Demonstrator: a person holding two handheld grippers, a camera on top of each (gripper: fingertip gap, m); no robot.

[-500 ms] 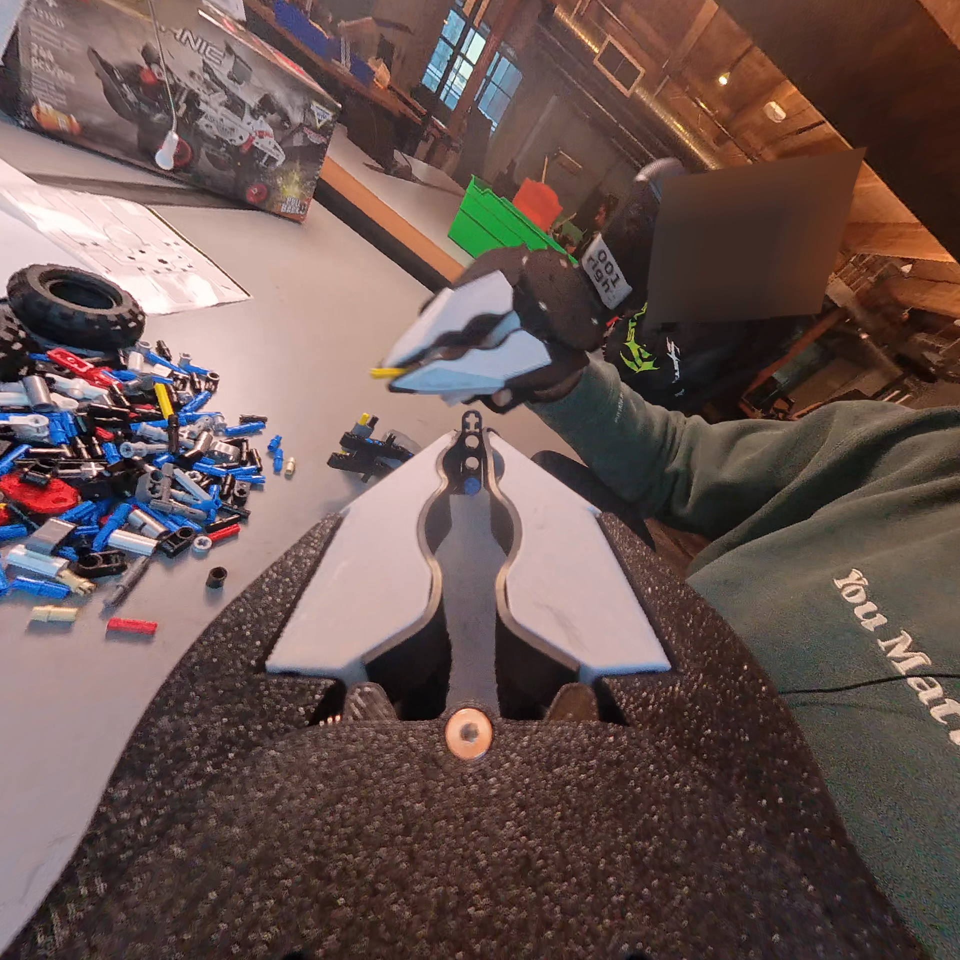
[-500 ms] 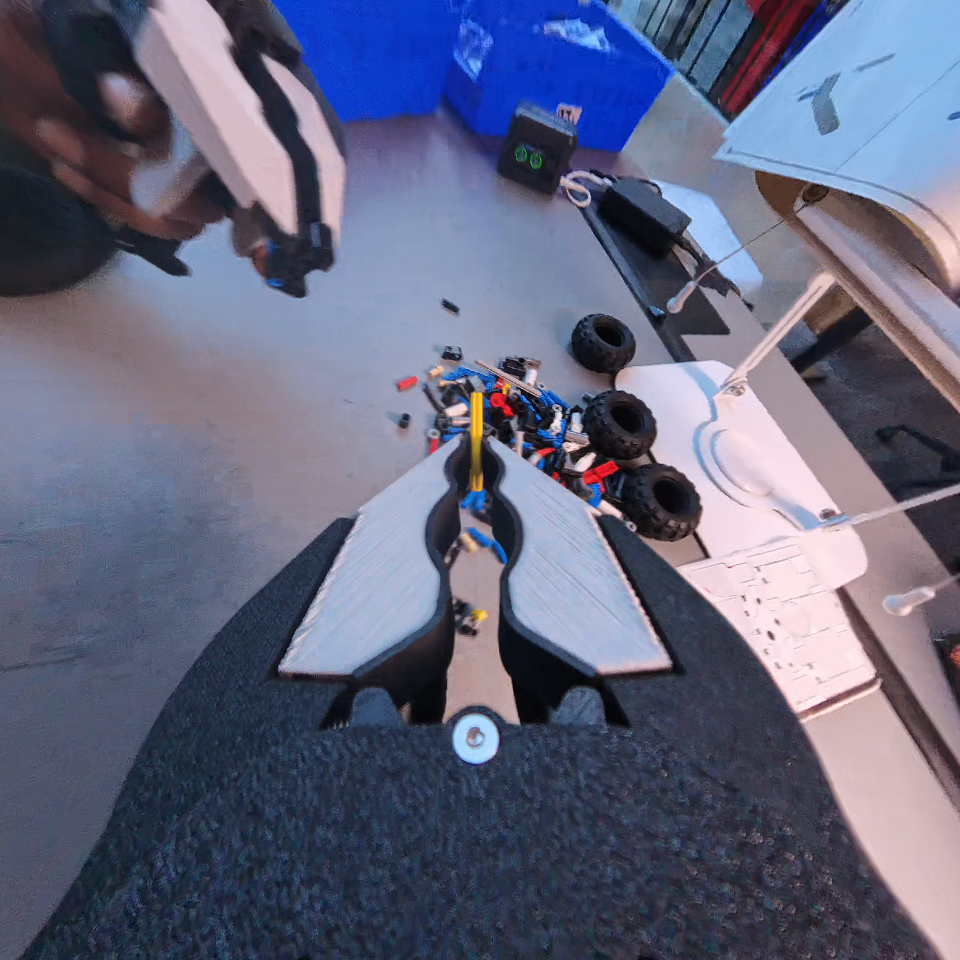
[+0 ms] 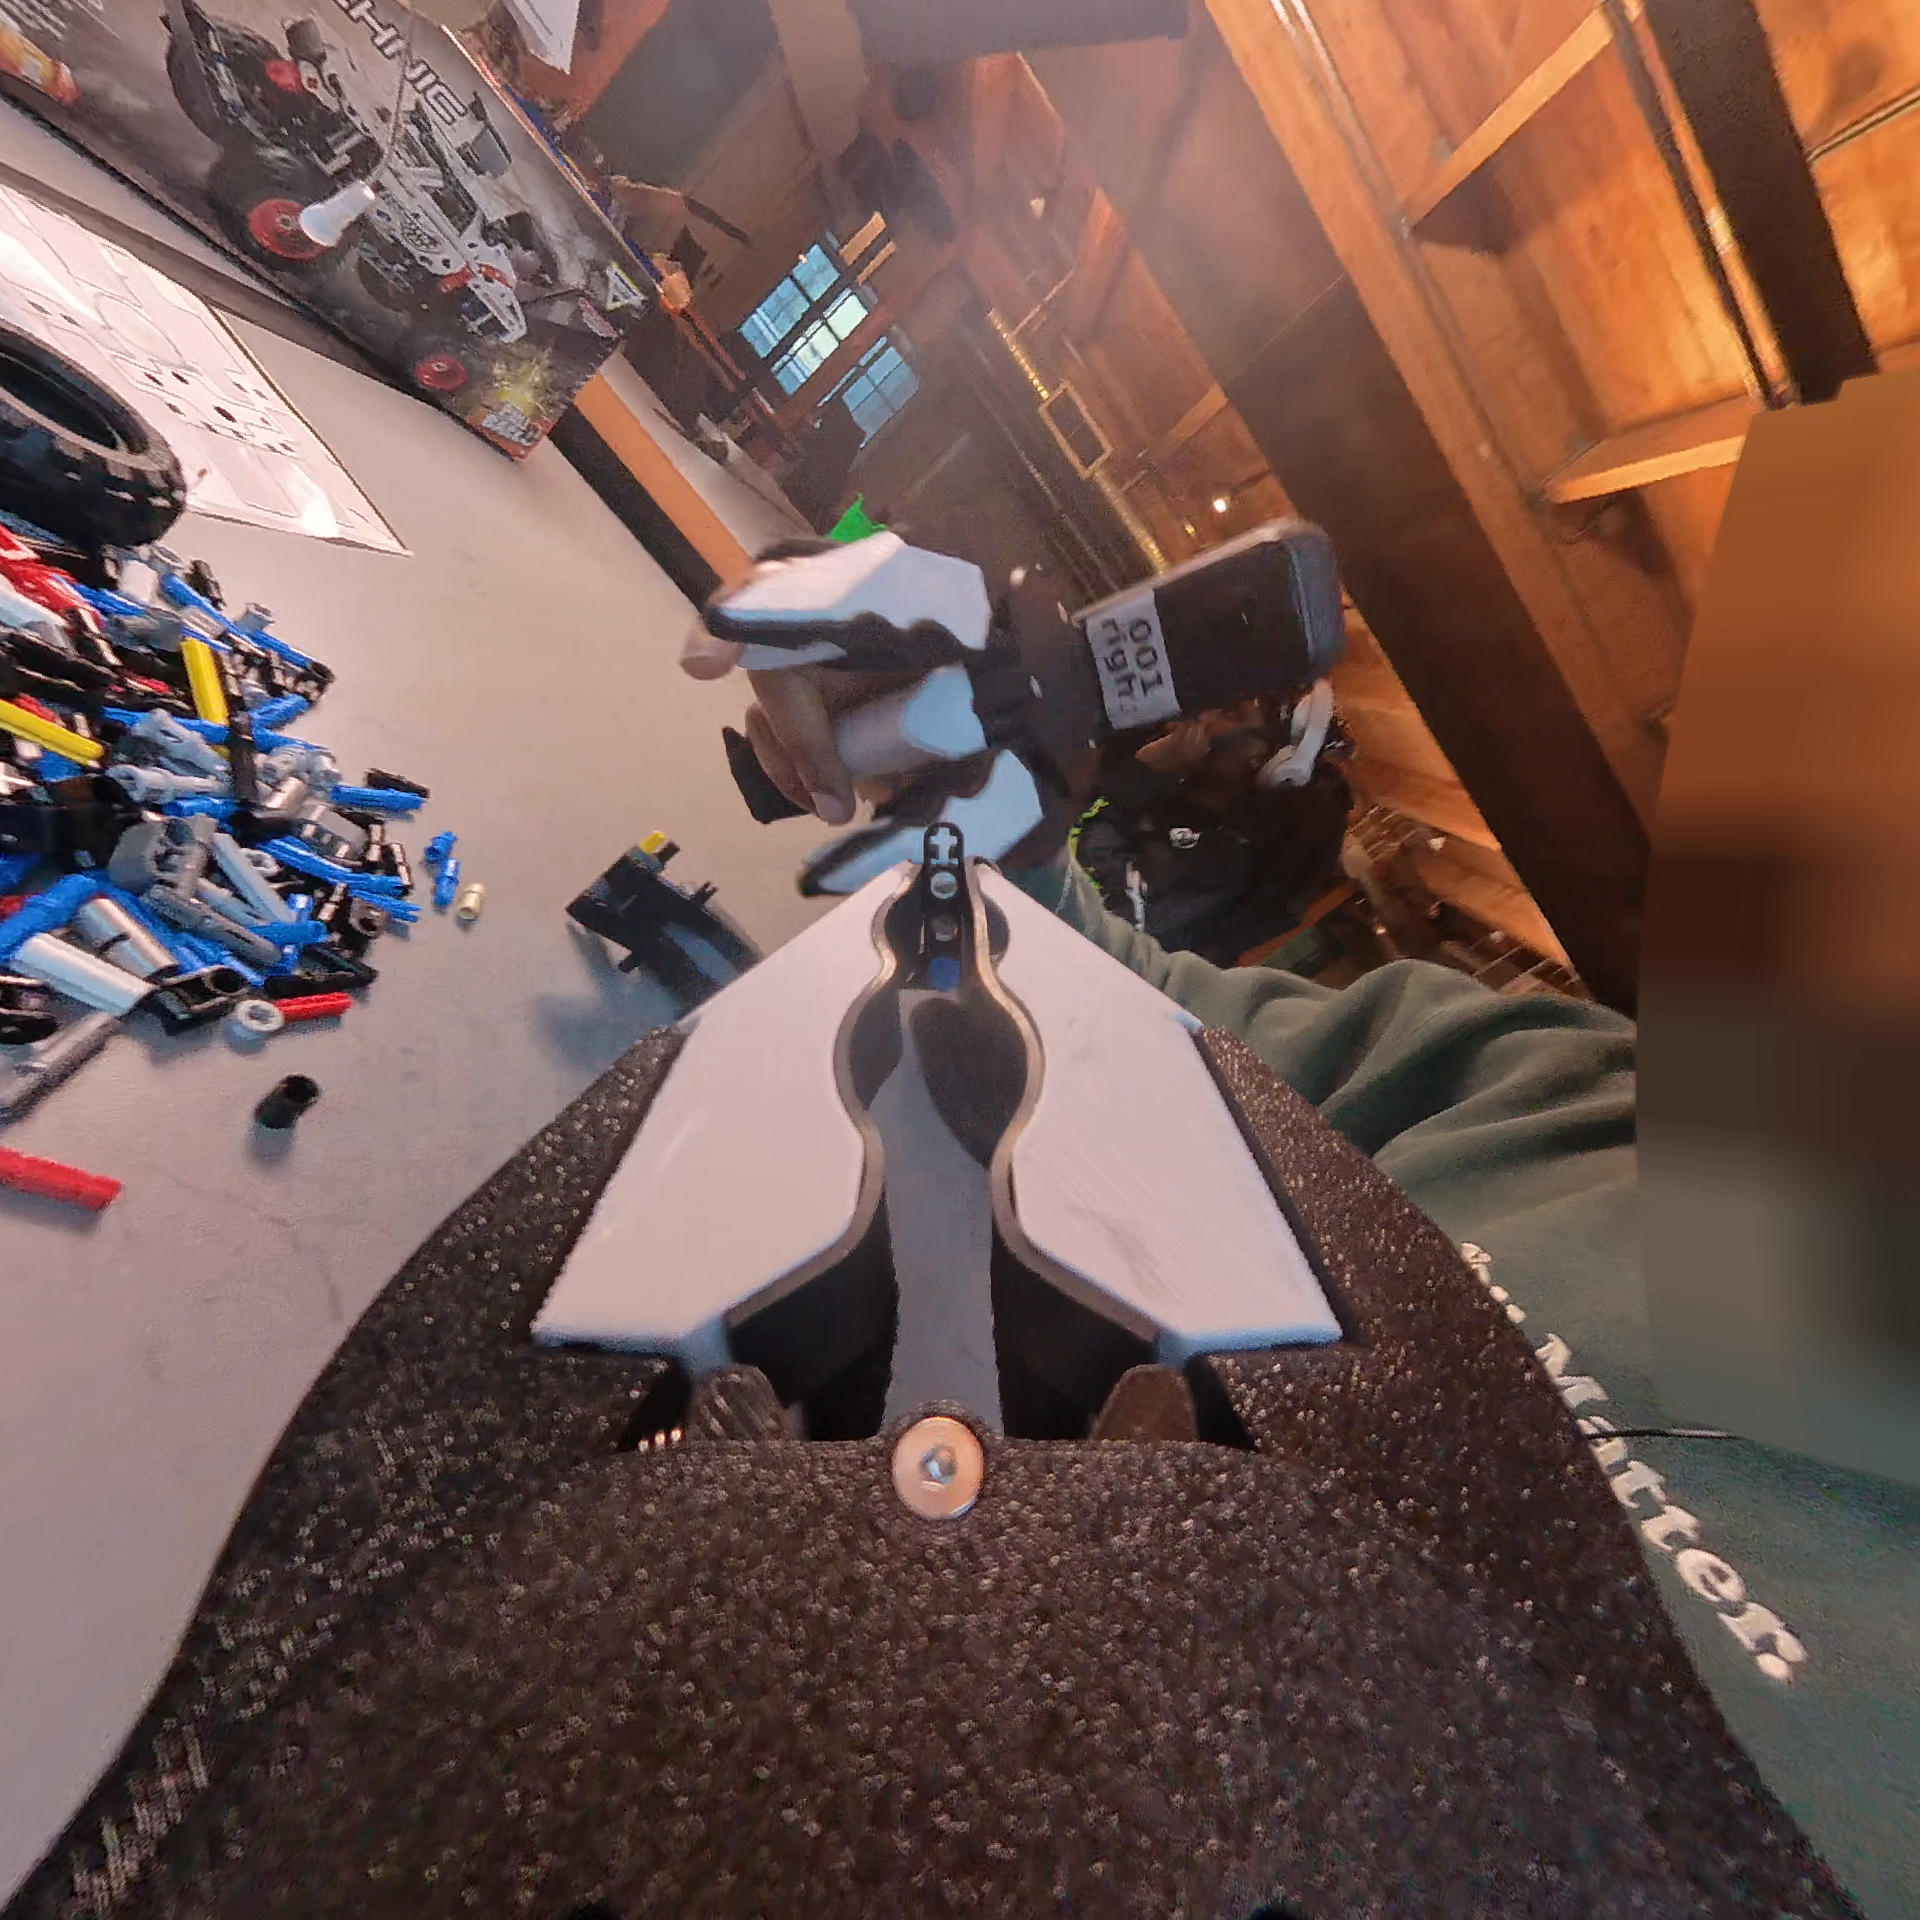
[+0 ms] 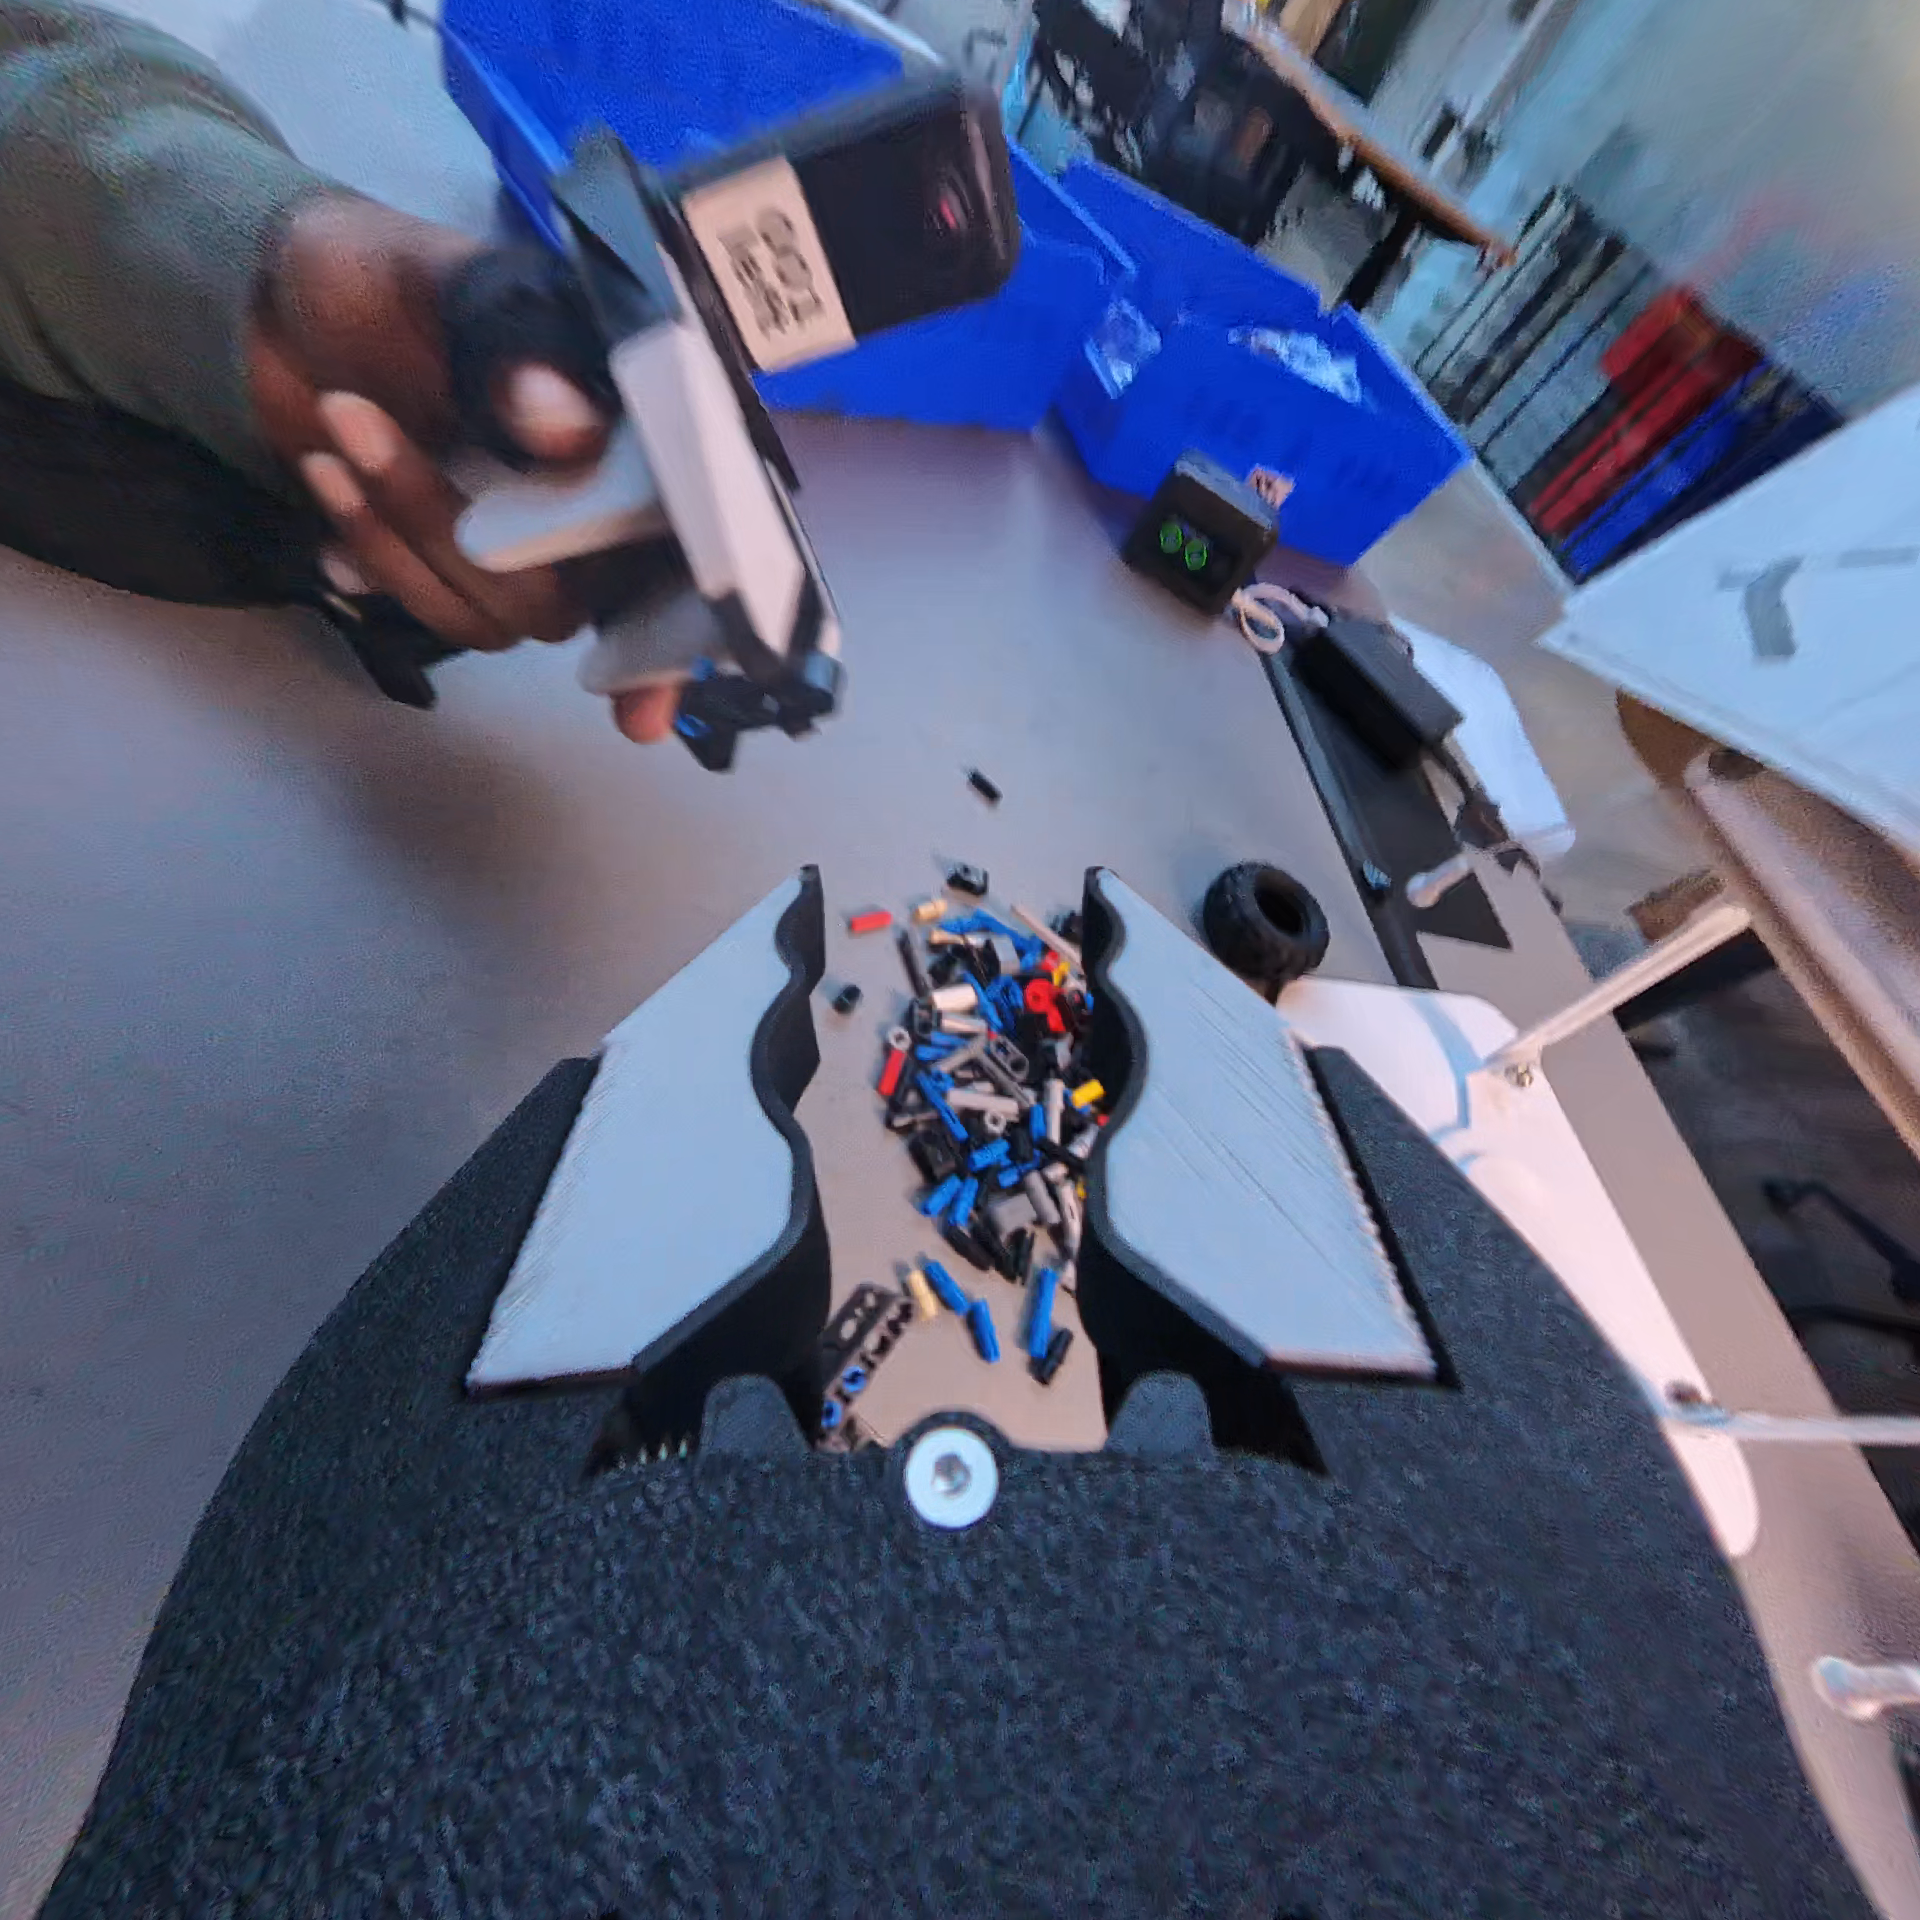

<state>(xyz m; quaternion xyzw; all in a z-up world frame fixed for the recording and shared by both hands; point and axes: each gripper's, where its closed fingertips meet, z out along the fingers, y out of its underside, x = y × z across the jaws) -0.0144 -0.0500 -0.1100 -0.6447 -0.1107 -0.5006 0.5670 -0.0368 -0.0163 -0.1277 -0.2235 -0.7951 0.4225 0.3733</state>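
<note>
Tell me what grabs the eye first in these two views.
The heap of small blue, black, grey and red building pieces on the grey table stands out, seen between the wide-open fingers of the right gripper hovering above it. To its left, the left gripper is held up off the table, shut on a small black piece with blue pins. Black rubber tyres lie beside the heap.

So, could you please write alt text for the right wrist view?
The right tongs hang open over a pile of small plastic building pieces on a grey table. At upper left, a hand holds the left tongs, shut on a small black and blue assembly; blue bins stand behind.
</note>
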